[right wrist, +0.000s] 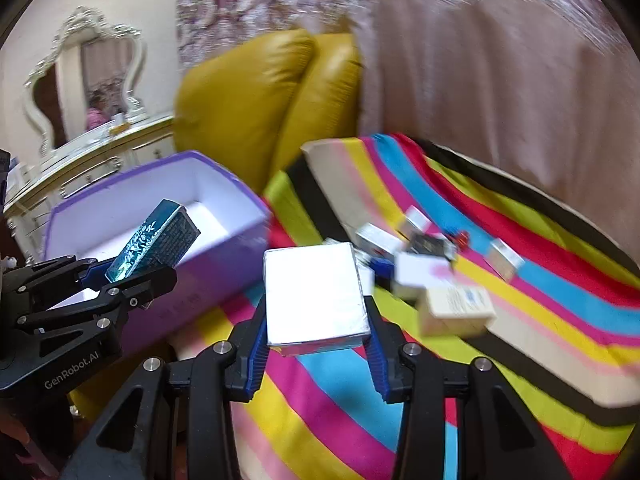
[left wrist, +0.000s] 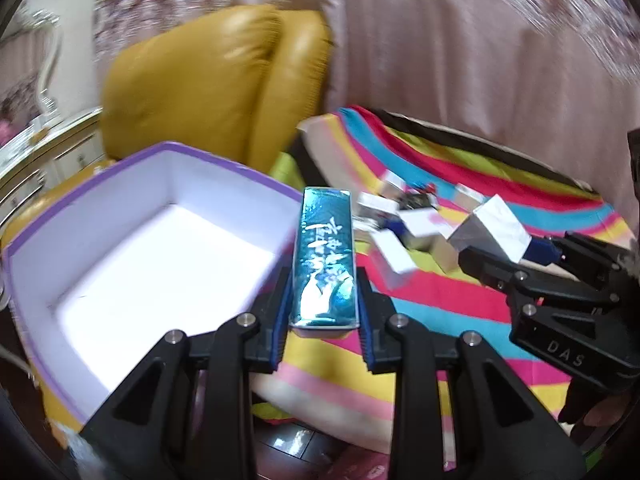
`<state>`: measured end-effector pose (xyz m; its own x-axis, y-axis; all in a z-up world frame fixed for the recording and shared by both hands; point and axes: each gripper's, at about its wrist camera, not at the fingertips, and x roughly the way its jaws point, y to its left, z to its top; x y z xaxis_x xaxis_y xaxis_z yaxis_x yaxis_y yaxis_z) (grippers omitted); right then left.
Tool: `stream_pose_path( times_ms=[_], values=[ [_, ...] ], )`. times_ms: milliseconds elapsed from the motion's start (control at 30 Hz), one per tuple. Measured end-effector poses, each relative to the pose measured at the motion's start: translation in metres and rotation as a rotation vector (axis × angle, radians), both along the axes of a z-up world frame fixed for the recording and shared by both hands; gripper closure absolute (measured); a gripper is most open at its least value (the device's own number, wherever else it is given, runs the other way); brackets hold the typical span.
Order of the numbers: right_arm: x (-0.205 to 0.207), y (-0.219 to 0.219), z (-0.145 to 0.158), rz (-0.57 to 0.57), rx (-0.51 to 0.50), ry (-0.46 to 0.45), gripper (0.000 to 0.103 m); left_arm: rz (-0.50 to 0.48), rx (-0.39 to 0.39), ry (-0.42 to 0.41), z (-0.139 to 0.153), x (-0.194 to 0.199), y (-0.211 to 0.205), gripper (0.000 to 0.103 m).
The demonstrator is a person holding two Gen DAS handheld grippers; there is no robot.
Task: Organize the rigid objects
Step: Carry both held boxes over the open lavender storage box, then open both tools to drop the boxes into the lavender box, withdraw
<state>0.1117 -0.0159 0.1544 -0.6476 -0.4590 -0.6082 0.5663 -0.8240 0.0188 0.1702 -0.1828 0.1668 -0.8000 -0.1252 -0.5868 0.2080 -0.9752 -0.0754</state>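
Left gripper (left wrist: 323, 300) clamps the teal box (left wrist: 324, 256); right gripper (right wrist: 316, 332) clamps the silver box (right wrist: 314, 292). Carry teal toward ten o'clock over the bin (left wrist: 32, 240), lower, then release.

A striped cloth (right wrist: 500, 280) carries what look like several blurred small boxes (right wrist: 456, 308) clustered together.
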Motion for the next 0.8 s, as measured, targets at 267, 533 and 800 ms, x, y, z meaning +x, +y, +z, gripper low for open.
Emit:
stream_pose_path(
  times_ms=[267, 533, 800],
  values=[
    [-0.012, -0.075, 0.026, 0.171, -0.049, -0.011, 0.060, 0.212, -0.027, 0.048, 0.027, 0.031, -0.065, 0.070],
    [-0.018, -0.170, 0.023, 0.347, -0.040, -0.059, 0.059, 0.412, -0.035, 0.019, 0.022, 0.047, -0.120, 0.070],
    [-0.020, -0.202, 0.000, 0.394, -0.081, -0.110, 0.058, 0.494, -0.085, -0.009, 0.013, 0.050, -0.139, 0.068]
  ],
)
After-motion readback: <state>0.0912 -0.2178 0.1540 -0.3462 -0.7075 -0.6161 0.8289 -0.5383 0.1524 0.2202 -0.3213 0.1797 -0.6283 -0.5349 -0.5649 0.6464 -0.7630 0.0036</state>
